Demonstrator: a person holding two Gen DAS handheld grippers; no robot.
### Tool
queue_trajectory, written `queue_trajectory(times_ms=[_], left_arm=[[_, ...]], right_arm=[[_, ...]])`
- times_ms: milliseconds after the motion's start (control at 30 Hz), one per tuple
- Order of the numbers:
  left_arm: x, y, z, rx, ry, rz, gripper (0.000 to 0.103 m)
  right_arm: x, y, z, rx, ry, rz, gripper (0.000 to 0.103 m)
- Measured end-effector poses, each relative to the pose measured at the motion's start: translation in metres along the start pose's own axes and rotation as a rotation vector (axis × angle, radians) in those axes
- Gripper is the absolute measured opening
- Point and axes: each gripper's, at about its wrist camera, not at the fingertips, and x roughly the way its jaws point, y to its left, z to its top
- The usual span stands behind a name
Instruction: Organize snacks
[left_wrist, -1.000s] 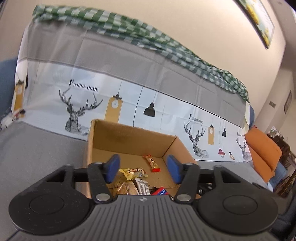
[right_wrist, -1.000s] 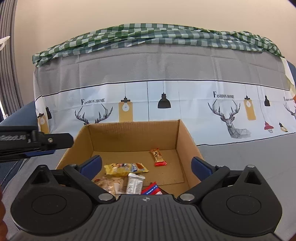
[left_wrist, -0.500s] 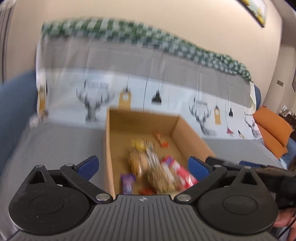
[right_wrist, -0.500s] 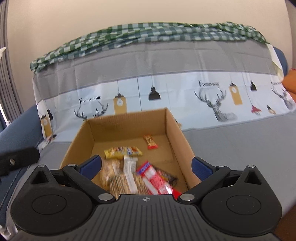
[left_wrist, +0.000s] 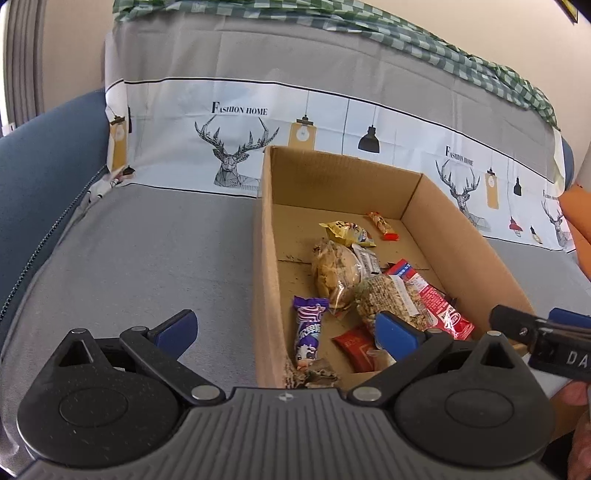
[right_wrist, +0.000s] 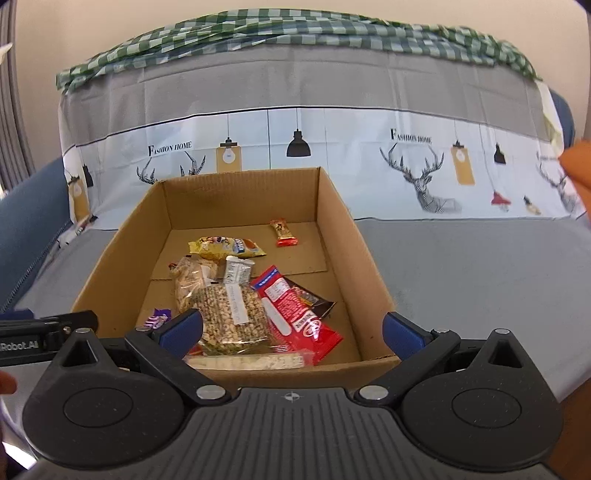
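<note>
An open cardboard box (left_wrist: 264, 258) (right_wrist: 110, 258) sits on a grey sofa seat and holds several snacks: a purple bar (left_wrist: 309, 332), clear bags of crackers (left_wrist: 334, 273) (right_wrist: 231, 314), a red packet (left_wrist: 439, 306) (right_wrist: 295, 314), a yellow packet (right_wrist: 225, 248) and a small orange bar (right_wrist: 283, 232). My left gripper (left_wrist: 286, 332) is open and empty, straddling the box's left wall. My right gripper (right_wrist: 291, 330) is open and empty above the box's near edge; part of it shows at the right of the left wrist view (left_wrist: 546, 336).
The sofa back (right_wrist: 295, 140) carries a deer-print cover with a green checked cloth (right_wrist: 295, 33) on top. A blue armrest (left_wrist: 40, 177) is at the left. An orange cushion (left_wrist: 578, 221) lies at the right. Grey seat (left_wrist: 147, 258) spreads left of the box.
Both grippers have risen and tilted down over the box, so more snacks show. The left gripper's fingers have opened wide and it has shifted left over the box's left wall.
</note>
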Motion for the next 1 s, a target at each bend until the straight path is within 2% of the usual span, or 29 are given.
queue_trajectory(times_ms=[300,1000], left_arm=[[0.001,-0.006,0.000,0.001,0.006,-0.026,0.102],[0.001,-0.009,0.000,0.001,0.006,-0.046,0.102]], right_arm=[[0.004,0.014,-0.003,-0.069,0.002,0.005,0.102],[0.004,0.012,-0.003,-0.070,-0.005,0.007,0.102]])
